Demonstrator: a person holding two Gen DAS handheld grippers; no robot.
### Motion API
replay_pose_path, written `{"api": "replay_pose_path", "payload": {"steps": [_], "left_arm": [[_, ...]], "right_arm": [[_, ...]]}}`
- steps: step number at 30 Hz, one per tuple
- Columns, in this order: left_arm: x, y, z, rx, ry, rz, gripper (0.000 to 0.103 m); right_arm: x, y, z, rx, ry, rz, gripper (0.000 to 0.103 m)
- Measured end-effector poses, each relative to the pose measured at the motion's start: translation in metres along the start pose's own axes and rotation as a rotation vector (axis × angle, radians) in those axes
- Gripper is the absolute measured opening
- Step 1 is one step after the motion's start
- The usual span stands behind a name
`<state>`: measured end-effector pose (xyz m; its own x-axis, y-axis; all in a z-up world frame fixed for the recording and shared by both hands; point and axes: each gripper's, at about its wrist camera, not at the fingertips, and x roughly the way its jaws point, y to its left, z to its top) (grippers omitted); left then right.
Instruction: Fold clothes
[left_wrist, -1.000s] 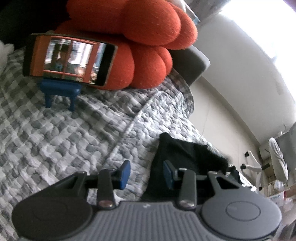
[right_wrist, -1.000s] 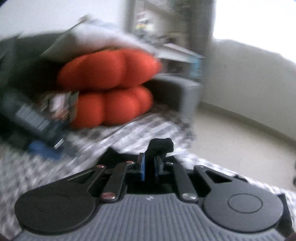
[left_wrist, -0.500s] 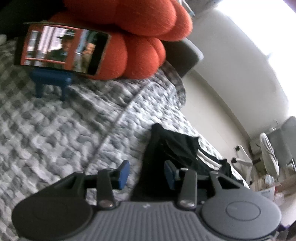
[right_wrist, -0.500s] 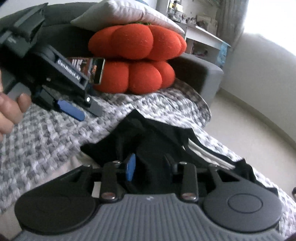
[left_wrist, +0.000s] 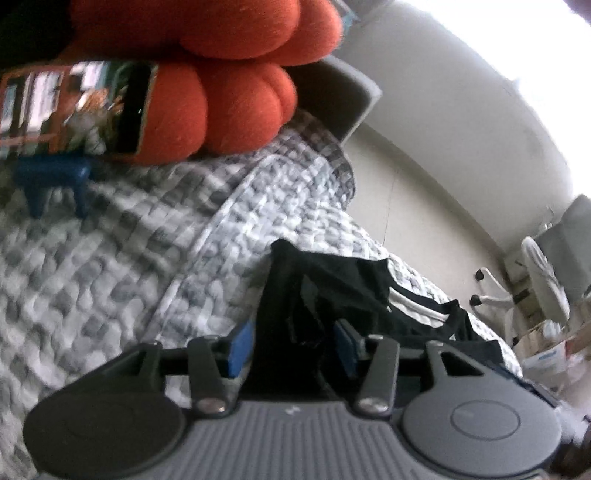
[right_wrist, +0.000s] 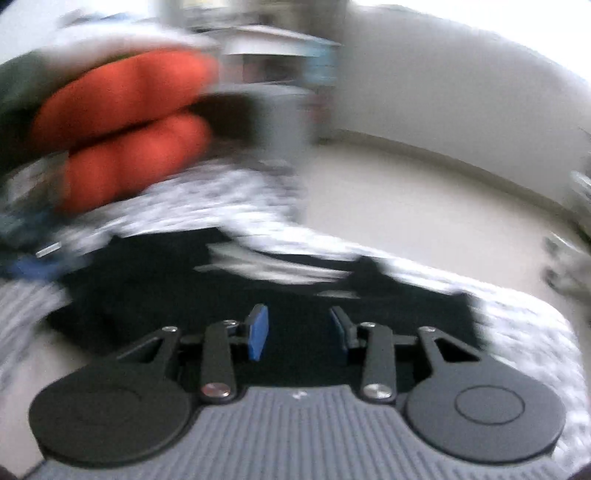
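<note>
Garment (left_wrist: 332, 291), black w/ white stripes, lies rumpled on the checked quilt (left_wrist: 110, 266) near the bed's edge, long axis running away to the right. Left gripper (left_wrist: 291, 350): jaws apart, nothing held, cloth's left edge between them. Right gripper (right_wrist: 299, 332): jaws apart over the cloth's middle, view blurred. Both equally close. Phone (left_wrist: 74, 110) on blue stand and orange cushion (left_wrist: 229, 92) sit well back-left, not in the way.

place: I read a home bedroom | bed: grey checked quilt (left_wrist: 110, 288) | cushion: orange, lobed (left_wrist: 221, 74) | phone (left_wrist: 74, 110) on blue stand (left_wrist: 51, 181) | office chair (left_wrist: 535, 280) by wall
</note>
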<state>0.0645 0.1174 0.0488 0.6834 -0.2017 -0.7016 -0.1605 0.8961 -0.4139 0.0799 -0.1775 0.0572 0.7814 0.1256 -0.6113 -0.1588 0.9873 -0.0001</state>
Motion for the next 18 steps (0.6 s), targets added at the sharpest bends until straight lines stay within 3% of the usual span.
{"api": "replay_pose_path", "payload": {"steps": [4, 8, 11, 13, 18], "left_arm": [[0.009, -0.008, -0.001, 0.08, -0.018, 0.022, 0.032], [0.018, -0.007, -0.005, 0.112, 0.0, 0.039, 0.012], [0.014, -0.005, -0.005, 0.1, -0.02, 0.045, 0.004], [0.008, -0.005, -0.005, 0.089, -0.041, 0.056, 0.004], [-0.01, -0.004, -0.007, 0.064, -0.091, 0.055, 0.004]], "right_arm": [[0.003, -0.062, -0.006, 0.163, 0.0, -0.142, 0.041], [0.011, -0.079, -0.012, 0.182, 0.002, -0.115, 0.041], [0.017, -0.091, -0.016, 0.194, 0.003, -0.091, 0.039], [0.021, -0.086, -0.017, 0.168, 0.02, -0.081, 0.025], [0.018, -0.089, -0.013, 0.209, -0.018, -0.098, 0.016]]}}
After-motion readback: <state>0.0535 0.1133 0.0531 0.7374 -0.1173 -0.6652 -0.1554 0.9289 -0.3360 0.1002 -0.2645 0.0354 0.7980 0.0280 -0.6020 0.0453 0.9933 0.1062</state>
